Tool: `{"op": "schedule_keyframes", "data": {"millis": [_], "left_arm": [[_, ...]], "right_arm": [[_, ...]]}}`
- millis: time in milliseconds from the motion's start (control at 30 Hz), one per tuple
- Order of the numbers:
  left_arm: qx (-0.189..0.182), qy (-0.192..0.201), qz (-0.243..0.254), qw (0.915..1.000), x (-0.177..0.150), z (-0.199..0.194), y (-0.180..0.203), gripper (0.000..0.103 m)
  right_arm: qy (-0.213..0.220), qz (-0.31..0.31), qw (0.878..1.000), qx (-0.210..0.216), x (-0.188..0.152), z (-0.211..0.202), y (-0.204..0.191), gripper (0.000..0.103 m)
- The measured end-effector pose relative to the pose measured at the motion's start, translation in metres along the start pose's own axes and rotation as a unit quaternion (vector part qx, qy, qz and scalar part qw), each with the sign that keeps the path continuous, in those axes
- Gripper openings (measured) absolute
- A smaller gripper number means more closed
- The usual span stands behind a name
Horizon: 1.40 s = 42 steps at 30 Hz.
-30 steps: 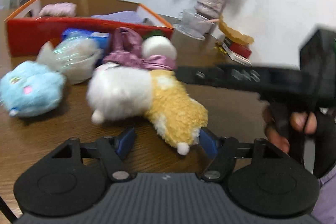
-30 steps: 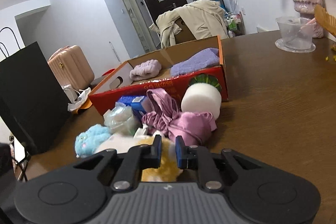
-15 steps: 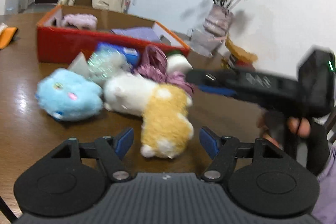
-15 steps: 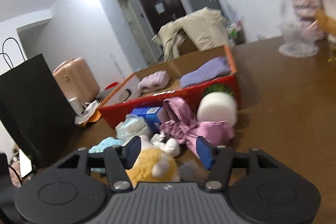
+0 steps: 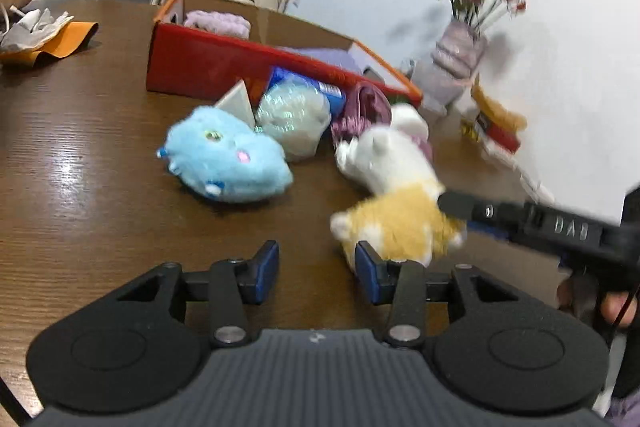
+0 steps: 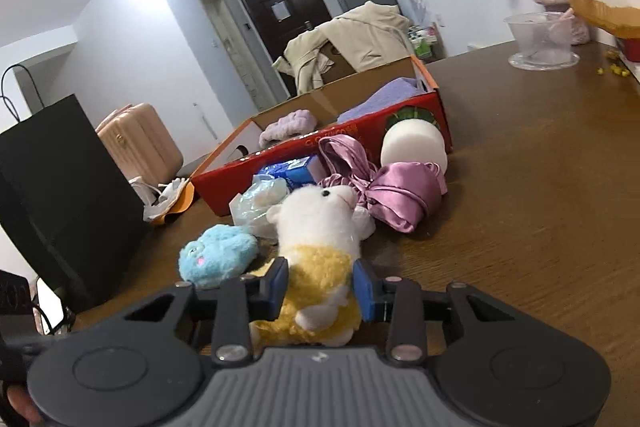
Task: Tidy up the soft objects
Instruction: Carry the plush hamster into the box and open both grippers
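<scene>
Right gripper [image 6: 320, 285] closing on the plush [image 6: 316, 251], a white-headed, yellow-bodied toy lying on the table [image 6: 540, 187]. The blue pads sit against either flank of the yellow body, so the jaws read as clamped on the plush, though how firmly cannot be told. From the left wrist view the same plush [image 5: 396, 203] lies in front of the left gripper [image 5: 316, 269] and slightly to its right, with the right gripper's finger reaching in from the right side. The left jaws stand apart and hold nothing.

Behind the plush lie a blue toy [image 6: 218, 255], a clear wrapped bundle [image 6: 256, 203], a purple satin cloth [image 6: 384, 187] and a white foam roll [image 6: 414, 147], all close together before the red box [image 6: 320, 155]. The box already holds a lilac fluffy item [image 6: 288, 123] and a lavender towel [image 6: 384, 101].

The step in hand is judged to be securing the plush for transfer to the box. Good practice:
- Squeeze through the fur until the stuffing resists; pile alone will slip.
- Lift straight up before moving, since the head lies close to the satin cloth and bundle and may drag them.
- Carry over the near box wall and release above the free floor between the two items.
- Keep the left gripper back, out of the path.
</scene>
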<state>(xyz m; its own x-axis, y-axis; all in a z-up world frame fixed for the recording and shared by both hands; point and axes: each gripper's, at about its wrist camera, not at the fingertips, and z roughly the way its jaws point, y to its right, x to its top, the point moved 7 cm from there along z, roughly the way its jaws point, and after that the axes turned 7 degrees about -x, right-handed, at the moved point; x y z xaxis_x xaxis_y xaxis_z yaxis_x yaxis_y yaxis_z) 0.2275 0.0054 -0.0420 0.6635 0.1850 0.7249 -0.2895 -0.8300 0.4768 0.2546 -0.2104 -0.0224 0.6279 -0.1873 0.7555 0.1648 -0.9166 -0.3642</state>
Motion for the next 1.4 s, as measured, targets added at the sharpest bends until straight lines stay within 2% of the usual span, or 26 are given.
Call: {"op": "schedule_keyframes", "data": {"millis": [133,233,367,433,500,667,833,967,1100,1233,1333,1400], "left_arm": [[-0.032,0.003,-0.02,0.9993,0.008,0.0,0.012,0.052],[-0.051,-0.007,-0.037,0.998,0.006,0.011,0.018,0.053],[-0.068,-0.016,-0.071,0.995,0.005,0.017,0.017,0.05],[-0.079,-0.021,-0.088,0.9928,0.006,0.02,0.018,0.048],[-0.082,-0.018,-0.096,0.9919,0.008,0.019,0.02,0.047],[-0.119,0.005,-0.111,0.9867,0.03,0.012,0.03,0.046],[-0.14,0.044,-0.084,0.9857,0.097,0.031,0.048,0.046],[-0.132,0.049,-0.043,0.9891,0.164,0.075,0.055,0.046],[-0.116,0.021,-0.028,0.9926,0.2,0.134,0.037,0.046],[-0.092,-0.031,-0.049,0.9941,0.199,0.188,0.007,0.047],[-0.062,-0.054,-0.043,0.9957,0.188,0.21,-0.008,0.046],[-0.054,-0.062,-0.036,0.996,0.18,0.214,-0.014,0.046]], "right_arm": [[0.008,0.009,1.0,0.001,0.002,0.002,0.0,0.039],[0.004,0.025,1.0,0.013,0.001,0.011,0.006,0.045],[-0.001,0.042,0.999,0.033,0.0,0.016,0.012,0.046],[-0.011,0.049,0.997,0.05,0.0,0.018,0.013,0.042],[-0.014,0.043,0.997,0.061,0.001,0.016,0.01,0.034],[0.041,0.028,0.996,0.068,0.028,-0.005,-0.001,0.03],[0.099,0.034,0.992,0.066,0.091,-0.001,0.002,0.03],[0.129,0.048,0.989,0.048,0.152,0.03,0.014,0.03],[0.101,0.089,0.99,0.031,0.187,0.094,0.042,0.03],[0.056,0.092,0.994,-0.02,0.185,0.148,0.062,0.03],[0.034,0.041,0.996,-0.074,0.172,0.162,0.063,0.028],[0.04,-0.005,0.992,-0.115,0.168,0.162,0.057,0.028]]}}
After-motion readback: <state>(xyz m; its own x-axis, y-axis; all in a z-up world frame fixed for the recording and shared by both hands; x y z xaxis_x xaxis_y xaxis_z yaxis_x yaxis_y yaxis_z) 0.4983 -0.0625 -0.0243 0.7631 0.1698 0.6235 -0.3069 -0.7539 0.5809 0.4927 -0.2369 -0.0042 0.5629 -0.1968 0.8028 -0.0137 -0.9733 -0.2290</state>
